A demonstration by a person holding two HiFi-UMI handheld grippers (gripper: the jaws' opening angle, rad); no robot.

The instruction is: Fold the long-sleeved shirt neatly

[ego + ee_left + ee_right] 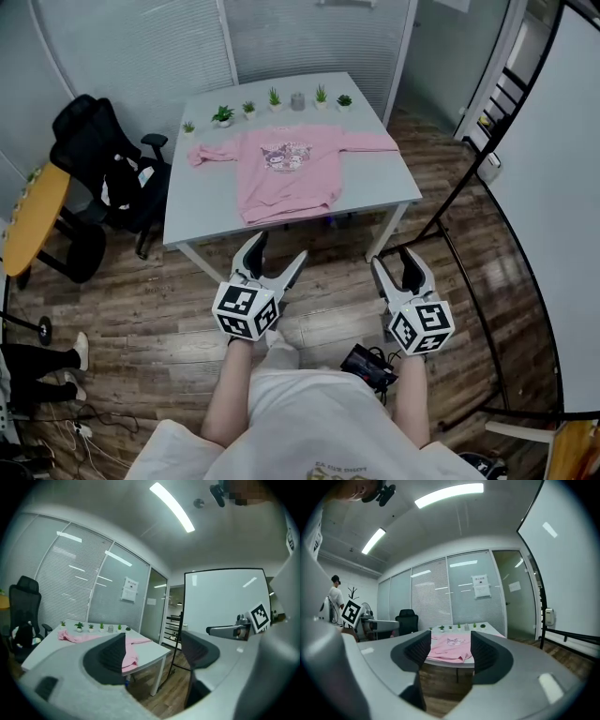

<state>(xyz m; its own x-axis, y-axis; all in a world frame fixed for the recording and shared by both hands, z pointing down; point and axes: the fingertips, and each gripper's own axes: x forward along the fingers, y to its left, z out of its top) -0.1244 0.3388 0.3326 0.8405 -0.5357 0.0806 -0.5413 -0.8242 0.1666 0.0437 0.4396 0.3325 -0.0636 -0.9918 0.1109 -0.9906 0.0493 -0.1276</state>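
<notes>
A pink long-sleeved shirt (286,171) with a cartoon print lies spread flat on the grey table (375,187), sleeves out to both sides, hem over the near edge. It shows pink in the left gripper view (129,654) and in the right gripper view (452,649). My left gripper (277,251) and right gripper (397,262) hang over the wooden floor, well short of the table, both open with nothing between the jaws. The same open left gripper (152,651) and open right gripper (449,651) frame the far-off table.
Several small potted plants (223,114) and a grey cup (297,101) line the table's far edge. A black office chair (98,159) stands left of the table, a whiteboard stand (553,206) to the right. Another person's legs (42,361) are at far left.
</notes>
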